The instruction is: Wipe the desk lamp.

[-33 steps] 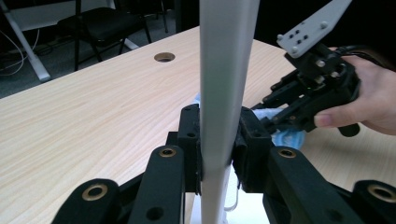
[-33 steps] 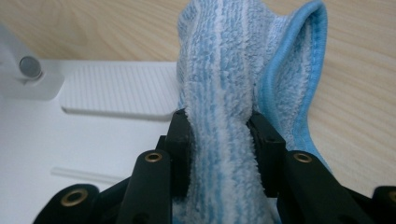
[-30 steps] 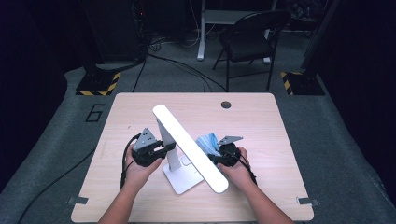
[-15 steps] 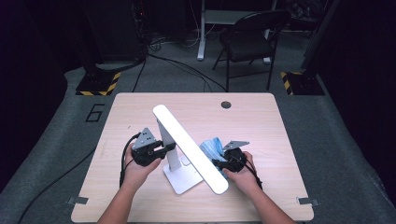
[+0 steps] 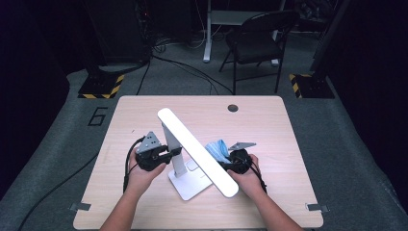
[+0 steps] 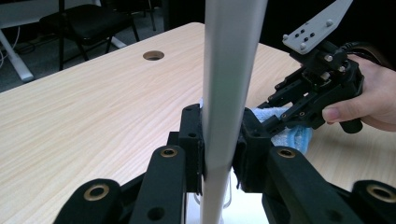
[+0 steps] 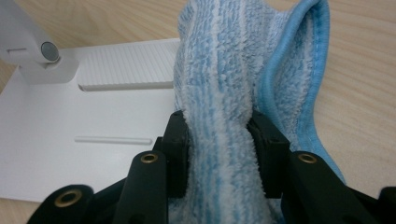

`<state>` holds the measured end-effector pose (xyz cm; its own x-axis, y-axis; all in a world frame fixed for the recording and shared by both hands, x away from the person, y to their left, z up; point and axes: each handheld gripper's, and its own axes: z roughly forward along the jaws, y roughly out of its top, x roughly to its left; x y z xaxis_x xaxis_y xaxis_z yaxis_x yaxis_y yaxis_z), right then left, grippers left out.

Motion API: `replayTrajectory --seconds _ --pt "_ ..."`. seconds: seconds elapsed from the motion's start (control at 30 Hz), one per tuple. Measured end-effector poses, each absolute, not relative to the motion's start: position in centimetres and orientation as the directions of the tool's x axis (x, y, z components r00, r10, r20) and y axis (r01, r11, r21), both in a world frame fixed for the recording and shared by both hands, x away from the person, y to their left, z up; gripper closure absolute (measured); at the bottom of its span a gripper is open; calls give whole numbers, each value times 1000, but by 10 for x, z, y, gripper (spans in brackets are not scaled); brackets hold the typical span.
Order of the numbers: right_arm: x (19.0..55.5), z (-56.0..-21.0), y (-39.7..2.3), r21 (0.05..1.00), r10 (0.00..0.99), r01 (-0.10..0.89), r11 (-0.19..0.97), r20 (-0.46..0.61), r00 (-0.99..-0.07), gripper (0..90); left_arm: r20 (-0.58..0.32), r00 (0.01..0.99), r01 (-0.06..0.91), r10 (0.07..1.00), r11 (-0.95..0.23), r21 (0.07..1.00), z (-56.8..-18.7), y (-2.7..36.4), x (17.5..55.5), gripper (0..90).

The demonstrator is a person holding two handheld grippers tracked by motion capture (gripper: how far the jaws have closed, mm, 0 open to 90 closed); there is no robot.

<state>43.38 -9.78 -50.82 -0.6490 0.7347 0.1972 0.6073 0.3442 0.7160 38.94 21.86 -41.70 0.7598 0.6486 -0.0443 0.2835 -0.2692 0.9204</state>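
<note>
White desk lamp stands mid-table on the wooden table — left gripper clamps its upright post. Right gripper pinches a blue microfibre cloth over the lamp's base.

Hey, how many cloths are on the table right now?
1. The blue cloth is pinched in the right gripper, just right of the white lamp that the left gripper clamps. Another could hide behind the lamp head.
</note>
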Motion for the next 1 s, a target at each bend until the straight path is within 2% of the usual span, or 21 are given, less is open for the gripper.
replayTrajectory --seconds 1.0 --pt "483 -509 -63 706 758 659 259 274 -592 631 -45 775 278 630 -277 920 -418 218 389 755"
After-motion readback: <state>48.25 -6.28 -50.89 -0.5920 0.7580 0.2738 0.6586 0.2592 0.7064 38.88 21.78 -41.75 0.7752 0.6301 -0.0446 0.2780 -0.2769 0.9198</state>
